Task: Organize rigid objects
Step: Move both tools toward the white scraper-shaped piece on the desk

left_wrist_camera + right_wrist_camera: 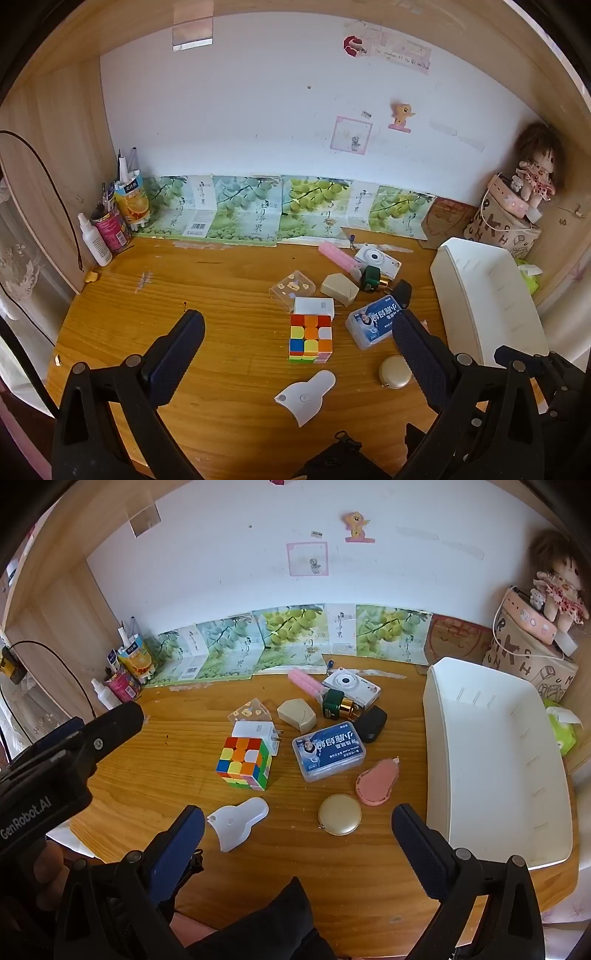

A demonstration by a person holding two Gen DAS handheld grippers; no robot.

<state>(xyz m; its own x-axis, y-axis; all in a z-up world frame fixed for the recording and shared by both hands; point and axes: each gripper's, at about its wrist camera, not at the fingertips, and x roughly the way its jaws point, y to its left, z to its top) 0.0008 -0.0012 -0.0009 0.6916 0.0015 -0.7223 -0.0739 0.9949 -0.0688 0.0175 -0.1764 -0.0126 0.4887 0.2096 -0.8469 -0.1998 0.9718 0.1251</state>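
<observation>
My left gripper (298, 321) hangs open over the wooden desk (207, 332), nothing between its fingers. Just ahead lie a colour cube (310, 338), a white charger (314, 306), a clear blue-labelled box (373, 323), a gold round case (395, 371) and a flat white plastic piece (306, 395). My right gripper (297, 812) is open too, low over the desk, with the gold case (340, 814) and white piece (238, 821) just beyond its tips. The cube (245, 762), the blue-labelled box (328, 751) and a pink tape dispenser (376, 782) lie further ahead. A white bin (491, 757) stands on the right.
Behind the pile lie a white camera (351, 686), a green bottle (336, 703), a beige box (297, 710), a black case (371, 718) and a pink comb (306, 681). Pen cups and a spray bottle (96, 240) fill the back left corner; a doll (537, 170) sits back right.
</observation>
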